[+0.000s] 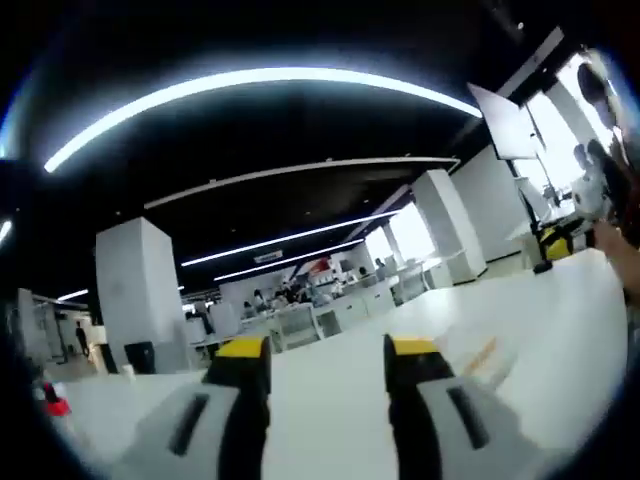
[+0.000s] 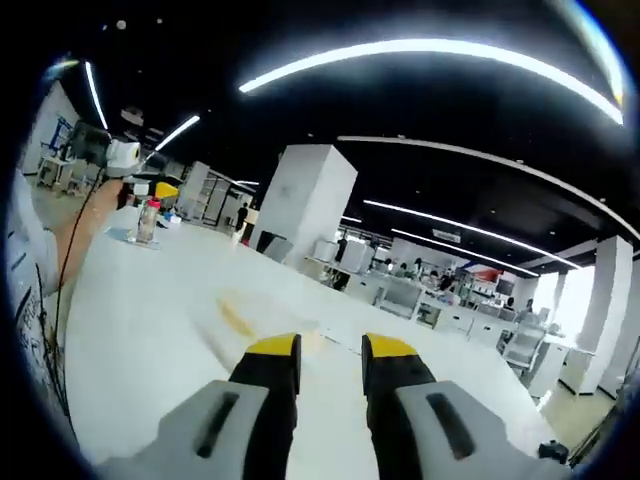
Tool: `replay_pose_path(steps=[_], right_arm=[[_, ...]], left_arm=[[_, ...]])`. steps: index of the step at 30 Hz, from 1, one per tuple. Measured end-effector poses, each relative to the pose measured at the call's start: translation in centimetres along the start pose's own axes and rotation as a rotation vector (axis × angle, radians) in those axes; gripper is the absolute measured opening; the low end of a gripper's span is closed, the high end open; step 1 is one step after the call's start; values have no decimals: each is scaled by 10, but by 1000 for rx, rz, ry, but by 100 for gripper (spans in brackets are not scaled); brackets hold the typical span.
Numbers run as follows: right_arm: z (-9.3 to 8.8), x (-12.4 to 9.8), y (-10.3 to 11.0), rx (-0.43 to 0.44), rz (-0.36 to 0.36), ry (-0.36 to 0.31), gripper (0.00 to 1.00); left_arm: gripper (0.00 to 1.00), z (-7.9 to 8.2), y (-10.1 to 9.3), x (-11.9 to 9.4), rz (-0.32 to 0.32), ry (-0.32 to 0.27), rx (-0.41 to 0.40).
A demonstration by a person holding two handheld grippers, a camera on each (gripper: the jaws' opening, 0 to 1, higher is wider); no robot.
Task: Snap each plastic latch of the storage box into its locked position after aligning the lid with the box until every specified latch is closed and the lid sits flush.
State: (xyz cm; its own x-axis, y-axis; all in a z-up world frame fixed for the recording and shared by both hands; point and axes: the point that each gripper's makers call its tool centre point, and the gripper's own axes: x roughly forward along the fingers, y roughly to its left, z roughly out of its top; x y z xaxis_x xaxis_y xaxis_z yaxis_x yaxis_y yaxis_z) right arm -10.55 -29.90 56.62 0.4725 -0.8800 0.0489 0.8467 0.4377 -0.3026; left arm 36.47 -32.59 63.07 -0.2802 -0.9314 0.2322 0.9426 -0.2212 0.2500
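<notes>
In the left gripper view my left gripper (image 1: pixel 328 350) points out over a white table (image 1: pixel 520 320). Its yellow-tipped black jaws stand wide apart with nothing between them. My right gripper (image 2: pixel 330 347) also hangs above the white table (image 2: pixel 140 330). Its jaws are a narrower gap apart and hold nothing. At the right edge of the left gripper view a person's hand (image 1: pixel 612 255) holds the other gripper (image 1: pixel 590 190). At the upper left of the right gripper view an arm (image 2: pixel 85 225) holds up the other gripper (image 2: pixel 112 155).
A thin tan strip (image 2: pixel 235 318) lies on the table ahead of the right gripper and also appears as a tan strip (image 1: pixel 480 355). A bottle (image 2: pixel 148 220) stands at the table's far left. White pillars, desks and people fill the hall behind.
</notes>
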Motion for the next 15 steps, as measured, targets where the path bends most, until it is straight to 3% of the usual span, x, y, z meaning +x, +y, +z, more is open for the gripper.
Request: replay_pose_path(steps=[4,6,10,13,15], right_arm=[[-12,-12,-14,26,-92,-56,24],[-21,-16,-23,5,-139,-53,24],[-32,-17,-33,-13,-186,-57,24],[-37,-17,-34,9,-193,-74,24],[-41,-17,-34,-35,-200,-47,24]], left_arm=[[47,-20,8,-10,70,7,-17],[48,-28,10,-14,98,3,-27],[47,-40,18,-14,189,-4,92],[47,-53,19,-9,203,2,77],[47,-61,16,-9,186,14,60]])
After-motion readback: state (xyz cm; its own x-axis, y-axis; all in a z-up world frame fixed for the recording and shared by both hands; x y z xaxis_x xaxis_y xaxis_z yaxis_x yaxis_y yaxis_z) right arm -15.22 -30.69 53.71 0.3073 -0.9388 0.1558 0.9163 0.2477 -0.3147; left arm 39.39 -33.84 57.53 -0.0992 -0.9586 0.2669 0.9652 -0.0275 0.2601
